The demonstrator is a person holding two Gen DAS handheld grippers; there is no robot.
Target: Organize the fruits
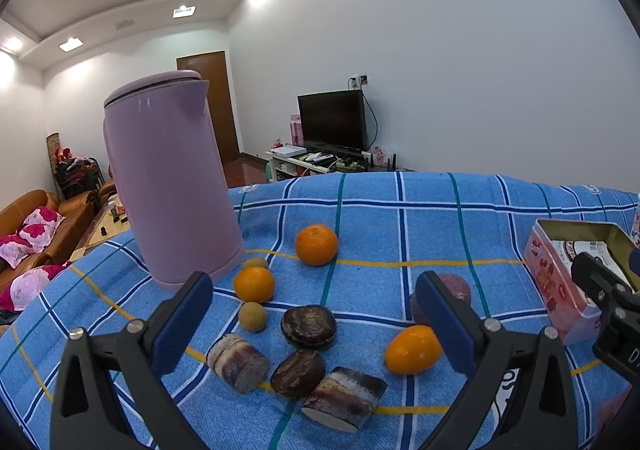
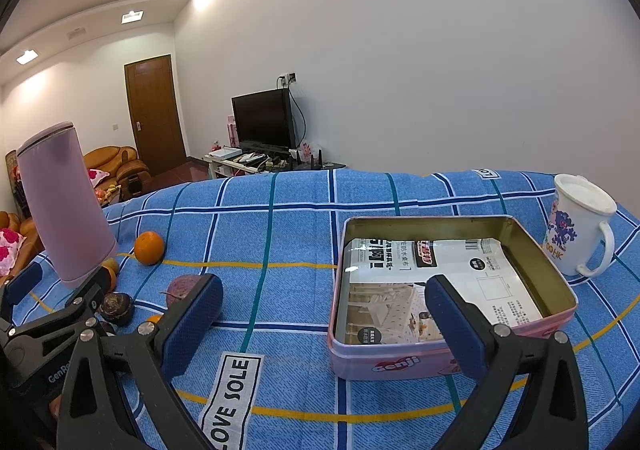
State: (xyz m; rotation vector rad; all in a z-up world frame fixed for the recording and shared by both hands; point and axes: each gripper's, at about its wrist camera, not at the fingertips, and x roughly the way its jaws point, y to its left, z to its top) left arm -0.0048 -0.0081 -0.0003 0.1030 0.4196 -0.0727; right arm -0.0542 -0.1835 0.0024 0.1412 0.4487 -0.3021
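gaping empty, left gripper [image 1: 312, 314] and right gripper [image 2: 324, 314], perhaps "genji" on tin [image 2: 400, 364]

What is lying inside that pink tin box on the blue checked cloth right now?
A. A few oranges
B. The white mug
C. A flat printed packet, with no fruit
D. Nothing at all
C. In the right wrist view the pink tin holds only a flat printed packet; the oranges, such as the orange near the purple kettle, lie on the cloth, and the white mug stands outside the tin.
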